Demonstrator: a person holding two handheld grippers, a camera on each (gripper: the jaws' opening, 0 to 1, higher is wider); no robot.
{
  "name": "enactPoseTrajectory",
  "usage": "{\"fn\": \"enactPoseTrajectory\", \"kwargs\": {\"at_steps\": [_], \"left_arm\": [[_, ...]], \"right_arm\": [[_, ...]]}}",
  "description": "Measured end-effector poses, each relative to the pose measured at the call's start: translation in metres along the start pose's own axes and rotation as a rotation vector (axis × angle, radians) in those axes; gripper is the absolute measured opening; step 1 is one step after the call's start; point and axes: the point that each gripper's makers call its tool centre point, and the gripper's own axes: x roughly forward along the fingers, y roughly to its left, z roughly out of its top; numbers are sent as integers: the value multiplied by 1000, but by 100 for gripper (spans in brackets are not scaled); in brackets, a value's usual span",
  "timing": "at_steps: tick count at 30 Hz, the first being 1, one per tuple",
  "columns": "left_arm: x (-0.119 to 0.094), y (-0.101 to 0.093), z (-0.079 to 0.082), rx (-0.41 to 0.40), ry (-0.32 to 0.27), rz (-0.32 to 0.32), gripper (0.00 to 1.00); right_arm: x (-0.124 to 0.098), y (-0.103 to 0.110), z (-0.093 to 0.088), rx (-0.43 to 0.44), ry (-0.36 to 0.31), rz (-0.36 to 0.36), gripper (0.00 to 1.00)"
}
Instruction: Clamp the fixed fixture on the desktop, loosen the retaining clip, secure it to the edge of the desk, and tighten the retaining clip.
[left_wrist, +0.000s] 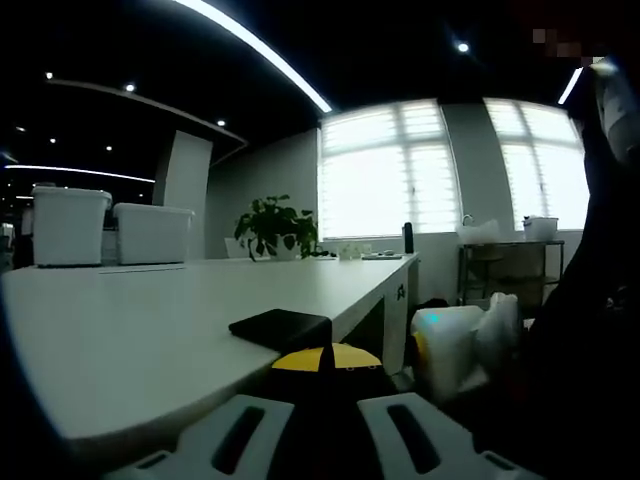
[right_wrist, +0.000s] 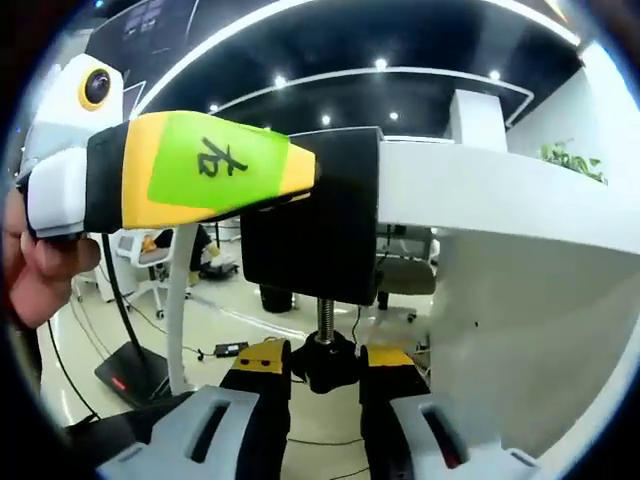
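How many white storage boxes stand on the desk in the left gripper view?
2. One white box stands at the far left end of the desk; the second box stands just right of it. Others may be hidden behind them.

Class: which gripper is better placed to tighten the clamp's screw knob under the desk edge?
The right gripper: its jaws flank the knob below the clamp on the desk; the left gripper sits up at the clamp's body.
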Motion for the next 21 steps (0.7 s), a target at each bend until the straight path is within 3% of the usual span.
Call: {"fn": "enactPoseTrajectory", "kwargs": {"at_steps": [7,15,18,21], "left_arm": [[0,5,-1,-2,0,-1,2],[2,2,-1,7,17,-2,2],[3,0,0,9,19,-2,2],[3,-1,0,16,21,-3,2]], "right_arm": [[-1,5,1,-92,-12,178,23],[-4,11,3,-240,-25,448,23],[-5,14,5,-310,-13,506,23],[-5,16,6,-337,-10,520,23]]}}
